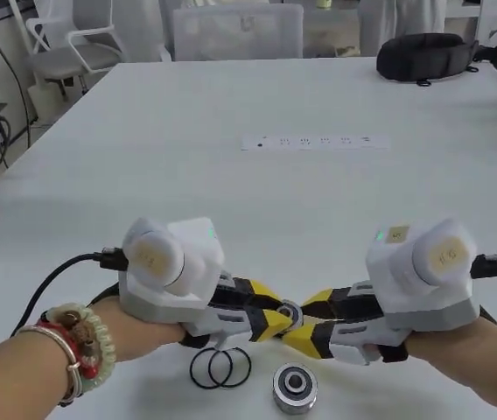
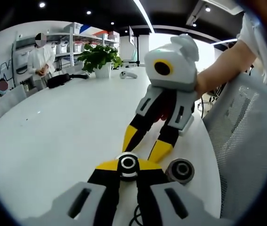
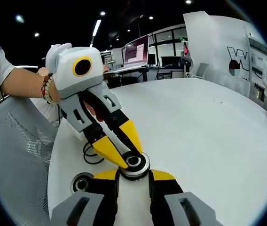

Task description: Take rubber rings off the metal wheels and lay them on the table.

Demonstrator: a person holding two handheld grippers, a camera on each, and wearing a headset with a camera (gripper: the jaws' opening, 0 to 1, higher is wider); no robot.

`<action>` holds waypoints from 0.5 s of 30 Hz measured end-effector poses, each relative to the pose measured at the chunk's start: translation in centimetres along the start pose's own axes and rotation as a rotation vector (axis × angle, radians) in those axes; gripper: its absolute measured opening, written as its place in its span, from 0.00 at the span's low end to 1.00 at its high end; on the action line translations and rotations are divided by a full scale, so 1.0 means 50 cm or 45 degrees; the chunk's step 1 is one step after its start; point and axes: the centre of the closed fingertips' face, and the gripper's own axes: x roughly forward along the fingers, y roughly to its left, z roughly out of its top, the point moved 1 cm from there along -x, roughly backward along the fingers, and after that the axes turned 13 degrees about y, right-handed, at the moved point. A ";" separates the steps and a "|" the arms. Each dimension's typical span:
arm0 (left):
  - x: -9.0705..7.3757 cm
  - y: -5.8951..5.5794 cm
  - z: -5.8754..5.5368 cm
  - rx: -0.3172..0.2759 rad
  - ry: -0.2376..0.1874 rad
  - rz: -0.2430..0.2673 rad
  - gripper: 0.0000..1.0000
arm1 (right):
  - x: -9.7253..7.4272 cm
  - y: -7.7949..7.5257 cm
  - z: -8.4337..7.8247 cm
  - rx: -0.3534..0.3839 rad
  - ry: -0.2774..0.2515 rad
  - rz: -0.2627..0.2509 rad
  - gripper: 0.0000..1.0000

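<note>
A small metal wheel point(image 1: 290, 311) hangs just above the white table point(image 1: 257, 192), between both grippers. My left gripper point(image 1: 277, 318) comes in from the left and is shut on the wheel point(image 2: 128, 163) at its rim. My right gripper point(image 1: 306, 320) meets it from the right, its yellow fingertips point(image 3: 106, 175) closed against the same wheel point(image 3: 135, 163). A second metal wheel point(image 1: 295, 387) lies flat on the table near the front edge. Two loose black rubber rings point(image 1: 220, 367) lie overlapped just left of it.
A white power strip point(image 1: 314, 142) lies mid-table. At the far right corner sit a black bag point(image 1: 423, 56) and a plant point(image 2: 100, 57). Chairs point(image 1: 73, 39) stand beyond the far edge. A person point(image 2: 40, 59) stands by the shelves.
</note>
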 end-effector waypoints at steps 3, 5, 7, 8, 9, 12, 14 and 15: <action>0.000 0.000 0.000 0.000 -0.003 0.001 0.07 | -0.003 0.000 -0.006 -0.030 0.023 0.004 0.19; 0.000 0.000 0.000 -0.003 -0.004 0.000 0.07 | -0.004 -0.001 -0.011 -0.059 0.039 -0.011 0.15; 0.000 0.000 0.000 -0.003 -0.004 0.001 0.07 | -0.005 -0.001 -0.011 -0.046 0.037 -0.003 0.13; 0.000 0.000 0.000 -0.004 -0.004 0.002 0.07 | -0.005 -0.002 -0.011 -0.046 0.042 -0.002 0.13; 0.000 0.000 0.000 -0.003 -0.004 0.003 0.07 | -0.005 -0.002 -0.011 -0.052 0.045 -0.004 0.12; 0.000 0.000 0.000 -0.006 -0.004 0.005 0.07 | -0.005 -0.002 -0.011 -0.076 0.057 -0.013 0.12; 0.000 -0.001 0.000 -0.005 -0.004 0.003 0.07 | -0.005 -0.002 -0.012 -0.085 0.062 -0.016 0.11; 0.000 -0.001 0.000 -0.003 -0.004 0.004 0.07 | -0.005 -0.002 -0.012 -0.088 0.063 -0.017 0.11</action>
